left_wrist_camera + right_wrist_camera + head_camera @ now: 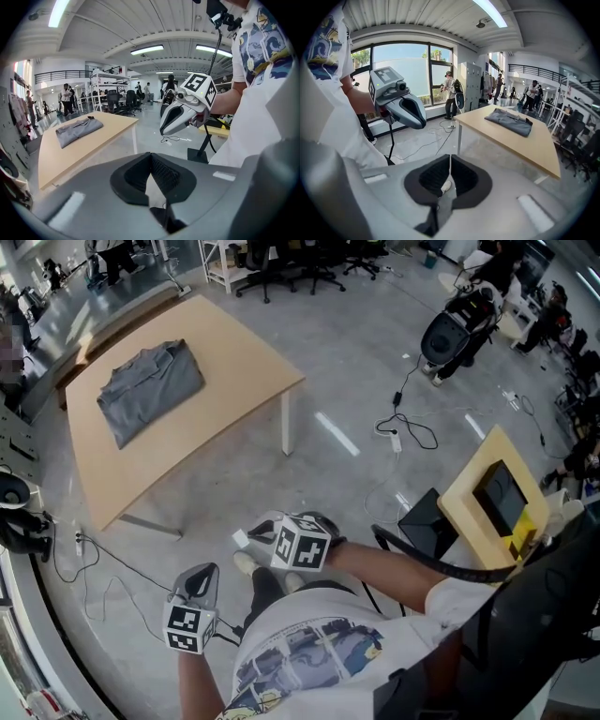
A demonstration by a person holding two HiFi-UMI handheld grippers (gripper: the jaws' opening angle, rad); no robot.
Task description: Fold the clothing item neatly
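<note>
Grey garment (pixel 150 388) lies loosely folded on the bench (pixel 225 371), upper left, well apart from both claws. Left claw (pixel 200 582): pressed together, empty. Right claw (pixel 251 537): likewise. Judged soft, light, limp; best pinched at corners or hem edges.

One grey garment (pixel 150 390), one wooden table (pixel 234 381) and two tools: left tool (pixel 200 585), right tool (pixel 244 538).

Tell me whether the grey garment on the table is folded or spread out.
Folded: the grey garment lies as a compact, layered rectangle on the wooden table.
</note>
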